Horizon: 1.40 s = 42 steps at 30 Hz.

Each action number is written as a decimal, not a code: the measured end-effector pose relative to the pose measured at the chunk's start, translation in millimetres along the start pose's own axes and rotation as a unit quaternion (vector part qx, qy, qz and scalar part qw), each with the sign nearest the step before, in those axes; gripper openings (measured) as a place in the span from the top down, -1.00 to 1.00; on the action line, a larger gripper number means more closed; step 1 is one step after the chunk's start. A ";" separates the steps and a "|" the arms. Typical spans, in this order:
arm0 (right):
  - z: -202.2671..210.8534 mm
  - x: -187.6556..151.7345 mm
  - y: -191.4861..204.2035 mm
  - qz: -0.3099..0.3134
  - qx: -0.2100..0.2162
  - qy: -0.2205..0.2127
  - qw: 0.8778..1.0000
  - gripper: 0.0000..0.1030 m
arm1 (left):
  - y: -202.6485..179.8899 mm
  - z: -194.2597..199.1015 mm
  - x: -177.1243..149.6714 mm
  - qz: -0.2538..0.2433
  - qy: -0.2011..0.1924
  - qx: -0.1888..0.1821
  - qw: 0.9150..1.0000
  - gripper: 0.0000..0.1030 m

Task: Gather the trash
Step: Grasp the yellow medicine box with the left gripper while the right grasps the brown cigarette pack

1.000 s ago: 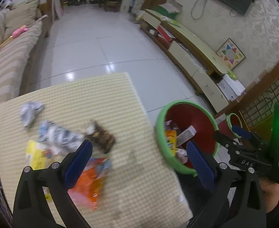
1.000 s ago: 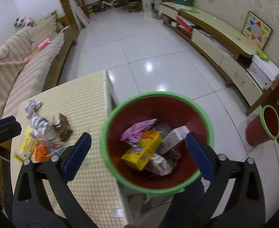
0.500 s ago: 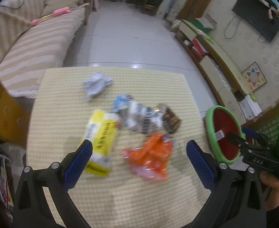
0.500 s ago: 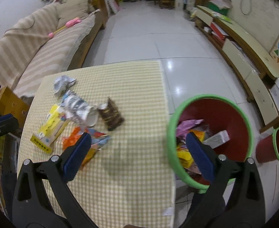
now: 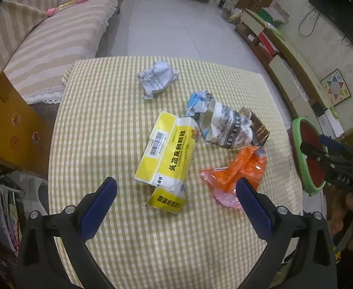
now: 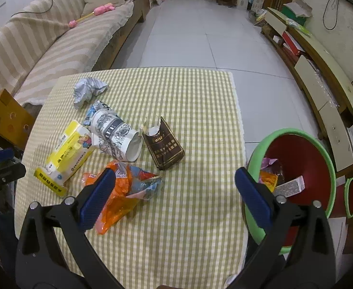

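Observation:
Trash lies on a checked table [image 5: 118, 236]: a yellow box [image 5: 168, 156] [image 6: 67, 155], a crumpled white paper [image 5: 157, 78] [image 6: 88, 90], a patterned paper cup [image 5: 227, 126] [image 6: 116, 134], a brown pack [image 6: 164, 143] and an orange wrapper [image 5: 236, 173] [image 6: 118, 201]. A red bin with a green rim [image 6: 297, 168] [image 5: 305, 154] stands off the table's right edge with several pieces of trash inside. My left gripper [image 5: 176, 207] is open and empty, above the table near the yellow box. My right gripper [image 6: 175, 198] is open and empty, between the orange wrapper and the bin.
A striped sofa [image 5: 44, 38] runs along the left, with a cardboard box [image 5: 8, 125] beside the table. A low cabinet [image 6: 321, 77] lines the right wall. A second small red bin [image 6: 352, 197] stands at far right. White tiled floor [image 6: 200, 29] lies beyond.
Both grippers swung left, away from the bin and over the table. The trash pile is now centred in the left view. Both stay open and empty.

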State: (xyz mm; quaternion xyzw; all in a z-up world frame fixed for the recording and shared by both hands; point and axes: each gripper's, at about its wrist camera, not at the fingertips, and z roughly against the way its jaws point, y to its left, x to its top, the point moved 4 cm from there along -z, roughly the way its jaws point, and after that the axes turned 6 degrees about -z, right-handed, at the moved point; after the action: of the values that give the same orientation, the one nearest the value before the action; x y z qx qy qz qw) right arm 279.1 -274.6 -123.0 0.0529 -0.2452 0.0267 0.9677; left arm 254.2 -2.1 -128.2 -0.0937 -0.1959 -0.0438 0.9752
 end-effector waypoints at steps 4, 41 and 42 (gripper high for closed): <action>-18.6 3.9 -0.1 0.003 -0.004 0.011 1.000 -0.90 | 4.1 -16.0 1.2 -0.010 0.016 0.009 1.000 -0.84; -125.6 15.0 9.4 0.017 0.036 0.091 0.995 -0.24 | -5.6 -124.1 10.5 -0.043 0.081 0.033 0.995 -0.29; -127.0 18.3 7.8 0.018 0.035 0.091 0.995 -0.23 | -4.9 -122.8 9.9 -0.042 0.080 0.031 0.995 -0.26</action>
State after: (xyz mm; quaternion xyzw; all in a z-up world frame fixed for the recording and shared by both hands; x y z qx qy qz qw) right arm 354.5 -251.7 -224.5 0.0791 -0.1556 0.0577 0.9829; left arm 308.7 -31.9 -234.7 -0.0515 -0.1223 -0.0861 0.9874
